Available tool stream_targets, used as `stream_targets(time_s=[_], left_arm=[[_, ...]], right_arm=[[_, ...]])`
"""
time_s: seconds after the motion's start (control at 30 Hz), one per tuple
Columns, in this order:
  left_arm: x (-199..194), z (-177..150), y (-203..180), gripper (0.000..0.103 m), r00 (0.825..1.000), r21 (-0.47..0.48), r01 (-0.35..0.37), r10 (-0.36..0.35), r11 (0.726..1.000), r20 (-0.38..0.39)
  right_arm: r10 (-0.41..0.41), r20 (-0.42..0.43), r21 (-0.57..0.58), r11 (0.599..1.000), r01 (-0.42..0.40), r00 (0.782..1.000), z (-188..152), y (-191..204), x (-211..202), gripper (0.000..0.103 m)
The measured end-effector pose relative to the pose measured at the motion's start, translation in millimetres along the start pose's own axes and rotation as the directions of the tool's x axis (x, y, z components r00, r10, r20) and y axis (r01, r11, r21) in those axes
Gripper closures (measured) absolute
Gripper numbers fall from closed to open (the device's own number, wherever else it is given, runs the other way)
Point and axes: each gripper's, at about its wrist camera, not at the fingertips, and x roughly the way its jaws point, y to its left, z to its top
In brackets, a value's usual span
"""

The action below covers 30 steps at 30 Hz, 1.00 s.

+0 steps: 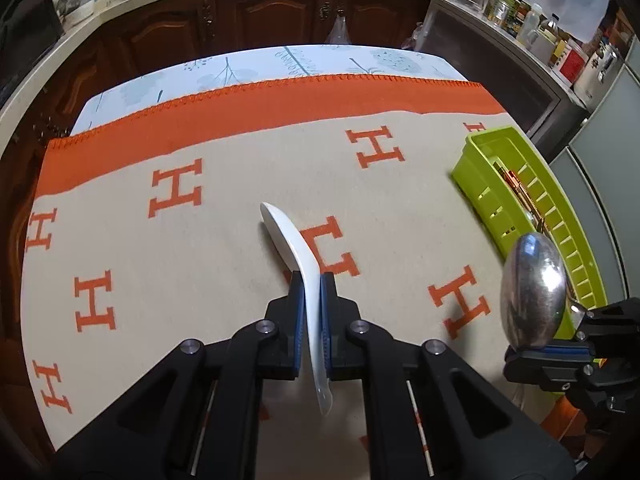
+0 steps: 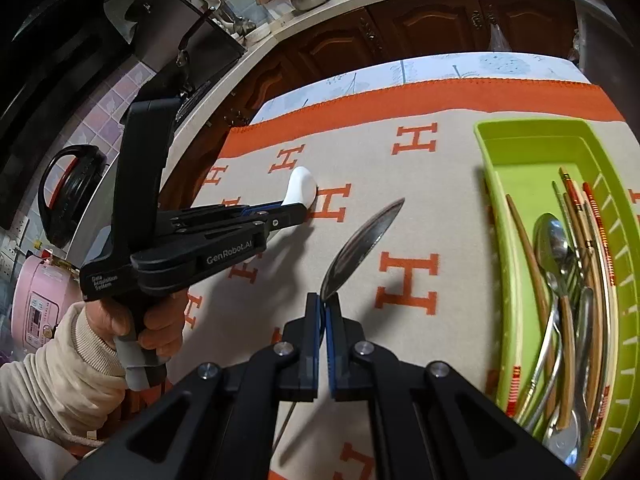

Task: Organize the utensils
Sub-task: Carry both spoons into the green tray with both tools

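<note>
The green tray [image 2: 532, 136] sits at the right of the blanket-covered surface [image 1: 240, 168], already crowded with cutlery and chopsticks. The right tool [image 2: 323, 304] pinches a metal spoon [image 2: 362, 240] at its neck — a thin hold that could pivot. The left tool [image 1: 313, 284] clamps a white ceramic spoon [image 1: 288, 236] mid-handle — slick, breakable if it slips.

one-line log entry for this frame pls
left gripper: shut on white spoon | right gripper: shut on metal spoon | both above cloth | green tray: holds cutlery, chopsticks
</note>
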Motion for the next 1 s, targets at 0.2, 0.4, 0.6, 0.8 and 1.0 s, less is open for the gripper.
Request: stream_targets(time_s=[0.2,0.4,0.6,0.8,1.0], left_arm=[[-24.2,-0.5,-10.7,0.098,0.999,-0.007,0.031,-0.03,1.0,0.029],[-74.6,1.5,-49.1,0.098,0.99,0.025,0.091,-0.093,0.996,0.109],[-112.6,4.0,-107.4,0.098,0.971,0.053,0.144,-0.151,0.988,0.185],[-113.8,1.9,-167.1,0.098,0.963,0.087,0.198,-0.21,0.976,0.17],[-98.4,-8.4,-204.4,0.098,0.97,0.123,0.192,-0.207,0.974,0.13]], right_arm=[[0.0,0.069,0.028,1.0,-0.002,0.998,-1.2,-5.4,-32.7,0.101],[-0.039,0.142,0.045,0.998,0.033,0.989,3.3,-19.2,-85.3,0.101],[-0.173,0.151,-0.027,0.983,0.179,0.973,15.5,-30.1,-134.4,0.101],[-0.318,0.052,-0.162,0.933,0.322,0.947,25.8,-58.6,-133.6,0.101],[-0.405,-0.034,-0.288,0.879,0.379,0.914,23.5,-82.1,-92.6,0.1]])
